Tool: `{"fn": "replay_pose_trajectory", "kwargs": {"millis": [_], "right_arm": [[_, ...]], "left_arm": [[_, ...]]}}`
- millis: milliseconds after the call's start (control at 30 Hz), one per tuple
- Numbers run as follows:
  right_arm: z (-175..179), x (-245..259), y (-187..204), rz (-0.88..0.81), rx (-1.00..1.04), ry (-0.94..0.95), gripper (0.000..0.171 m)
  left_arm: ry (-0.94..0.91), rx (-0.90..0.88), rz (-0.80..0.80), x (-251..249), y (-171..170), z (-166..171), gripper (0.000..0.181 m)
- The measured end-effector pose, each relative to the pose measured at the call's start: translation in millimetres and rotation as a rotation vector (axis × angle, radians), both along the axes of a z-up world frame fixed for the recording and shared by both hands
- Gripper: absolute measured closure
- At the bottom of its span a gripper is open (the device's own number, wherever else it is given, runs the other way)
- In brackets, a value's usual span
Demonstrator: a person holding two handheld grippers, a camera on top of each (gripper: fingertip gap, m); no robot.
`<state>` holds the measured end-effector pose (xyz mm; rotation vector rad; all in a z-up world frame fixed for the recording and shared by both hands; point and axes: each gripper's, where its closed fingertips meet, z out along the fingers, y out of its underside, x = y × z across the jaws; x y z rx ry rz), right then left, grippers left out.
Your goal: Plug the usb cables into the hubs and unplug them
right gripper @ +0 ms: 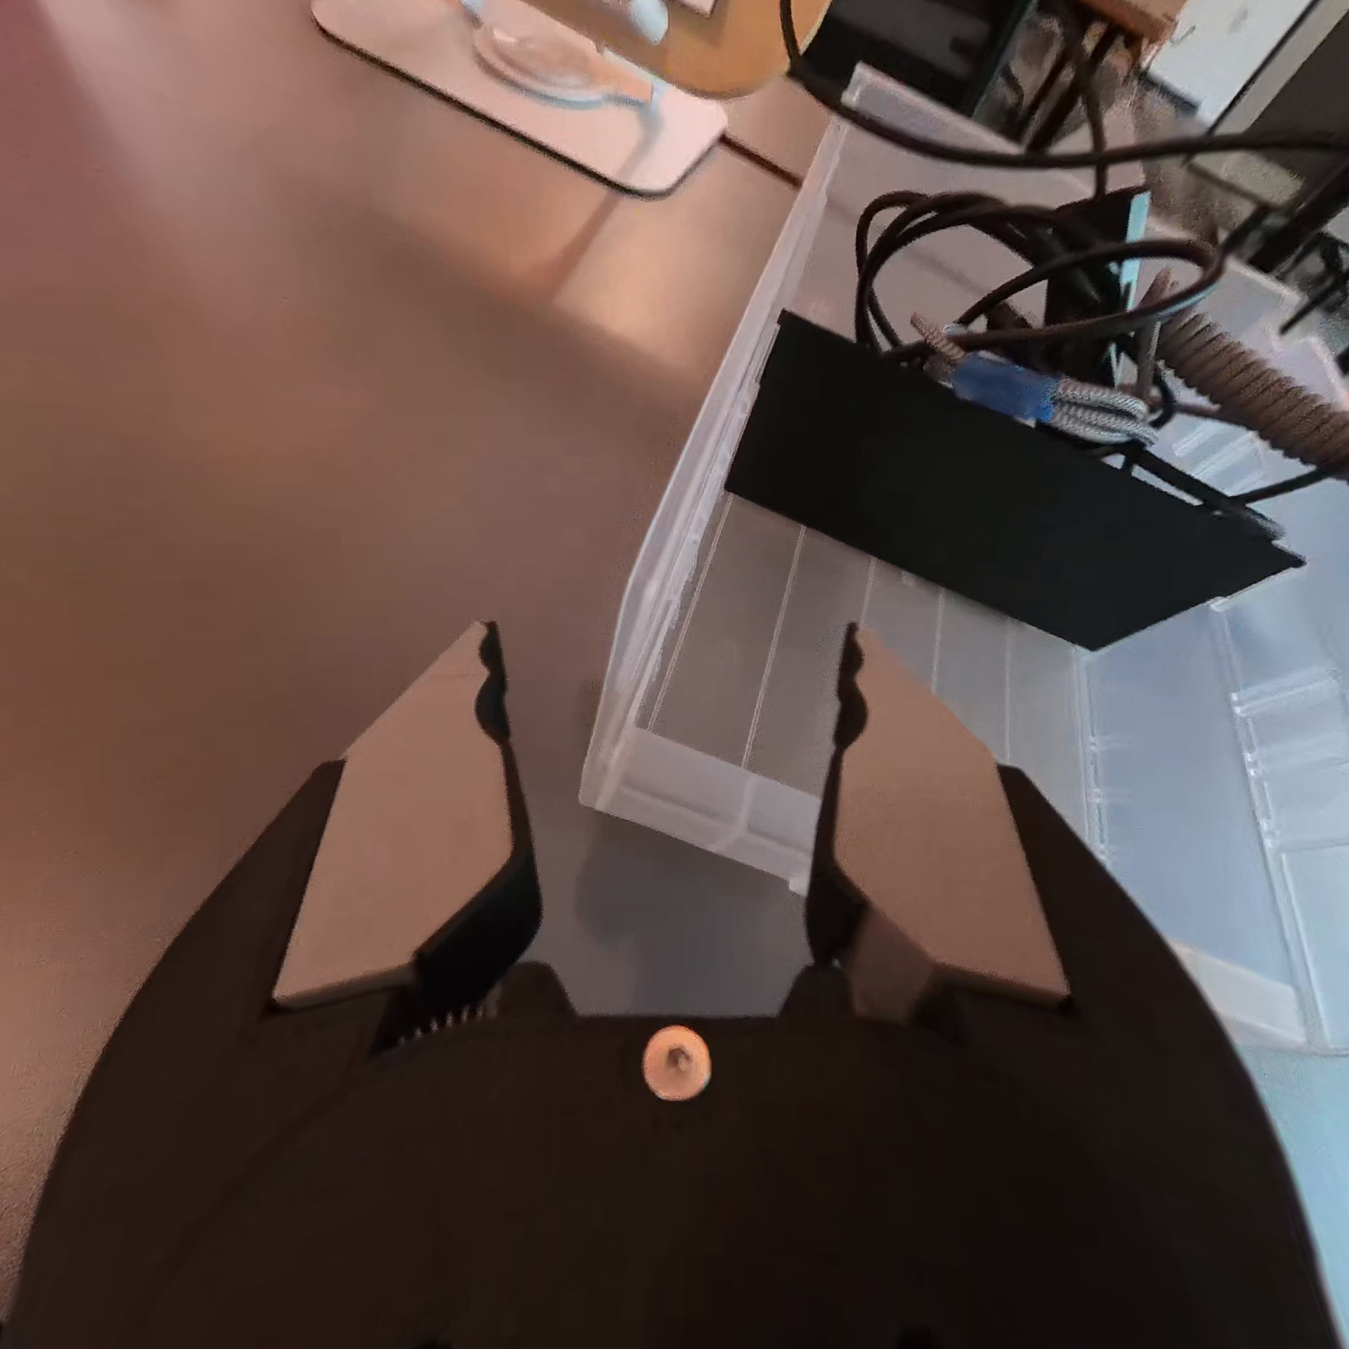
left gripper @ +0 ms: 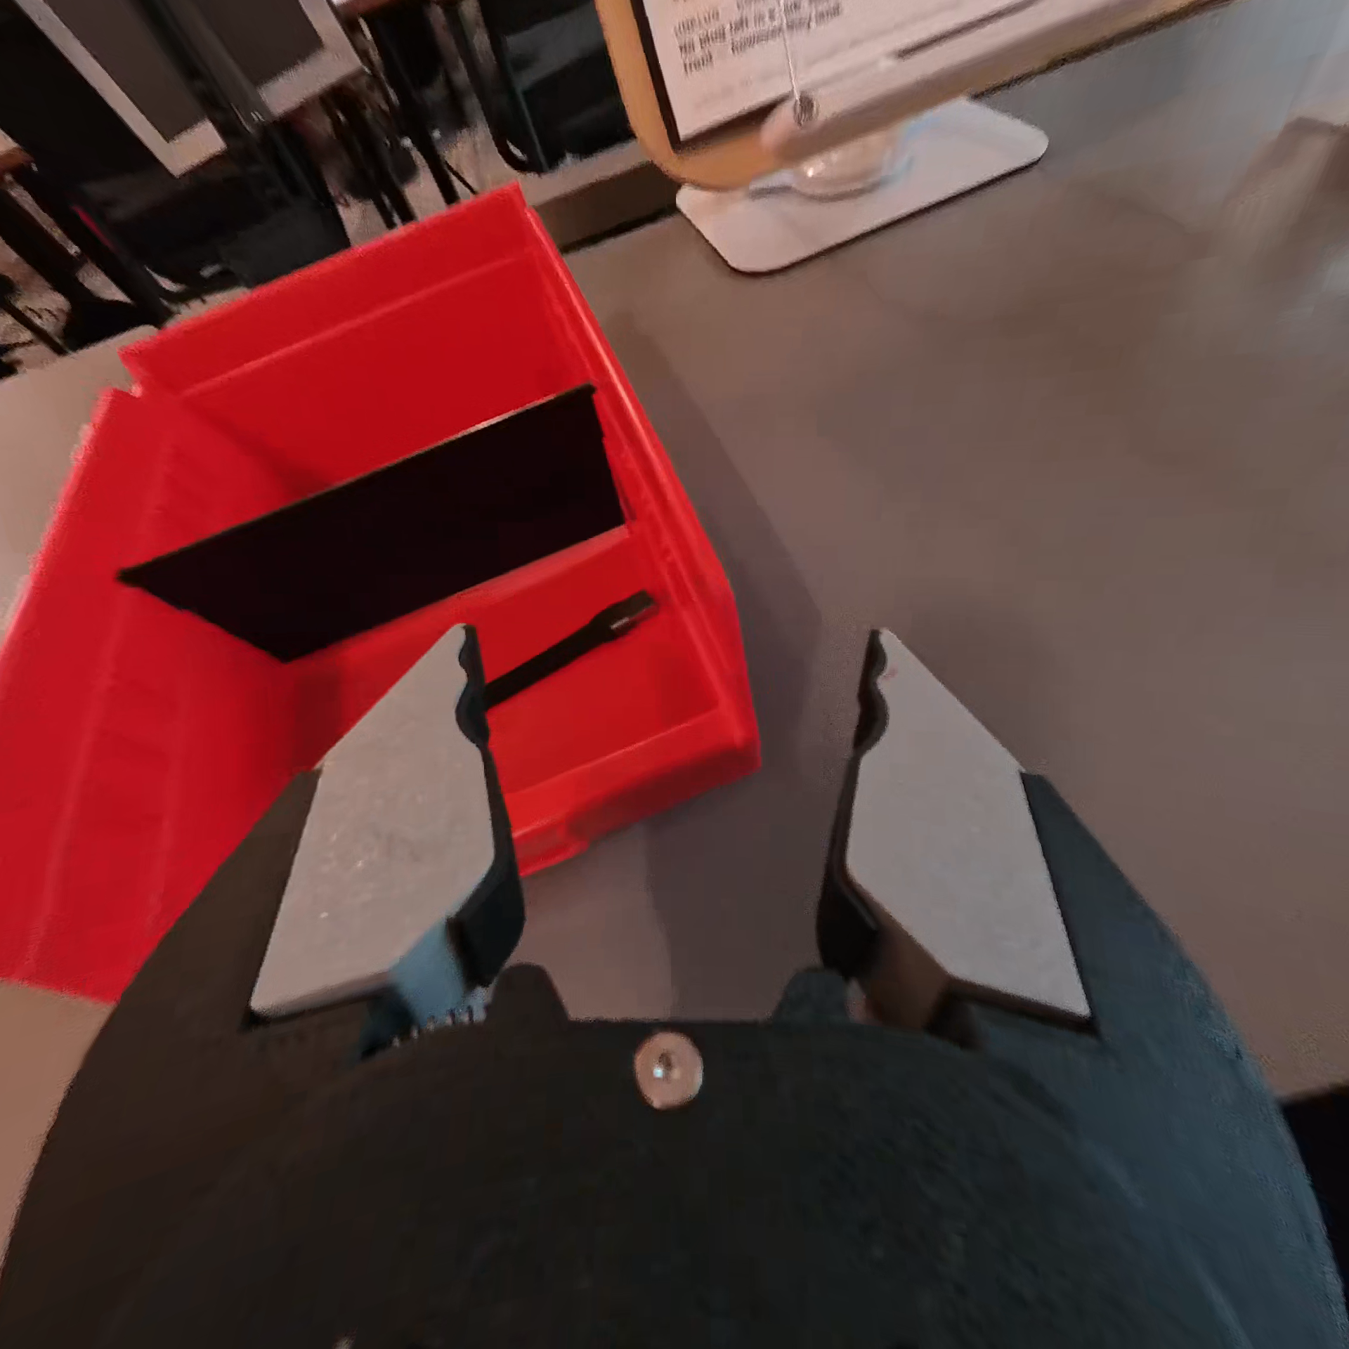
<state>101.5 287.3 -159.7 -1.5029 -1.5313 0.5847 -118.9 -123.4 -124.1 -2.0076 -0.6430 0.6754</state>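
In the left wrist view my left gripper (left gripper: pixel 671 642) is open and empty above the grey table, at the near right corner of a red bin (left gripper: pixel 241 730). A black divider (left gripper: pixel 387 518) splits the bin. A black cable with a plug end (left gripper: pixel 584 646) lies in its near compartment, partly hidden by my left finger. In the right wrist view my right gripper (right gripper: pixel 668 635) is open and empty, at the near left corner of a clear plastic bin (right gripper: pixel 730 555). A black divider (right gripper: pixel 985 504) crosses it. Behind it lie tangled cables (right gripper: pixel 1022 292), a blue-ended braided one (right gripper: pixel 1022 387) and a coiled brown one (right gripper: pixel 1255 394).
A white stand base (left gripper: pixel 876 197) with a wood-framed sign (left gripper: pixel 657 95) stands at the table's far side; the base also shows in the right wrist view (right gripper: pixel 525 95). Dark table legs and furniture (left gripper: pixel 219 146) lie beyond the far edge. Bare grey tabletop (left gripper: pixel 1022 474) spreads right of the red bin.
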Motion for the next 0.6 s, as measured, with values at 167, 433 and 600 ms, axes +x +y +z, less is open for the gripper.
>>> {"fn": "replay_pose_trajectory", "kwargs": {"millis": [167,433,600], "right_arm": [[-8.6,7.0,4.6,-0.056,0.115,-0.142,0.168],[-10.5,7.2,-86.2,0.050,0.137,-0.238,0.158],[-11.0,-12.0,-170.7,0.158,0.182,-0.277,0.153]], "left_arm": [[0.084,-0.197,-0.048,-19.8,22.3,-28.1,0.122],[0.141,-0.029,0.011,-42.0,-13.8,30.0,0.177],[0.268,0.048,0.033,-36.5,-30.3,81.3,0.177]]}}
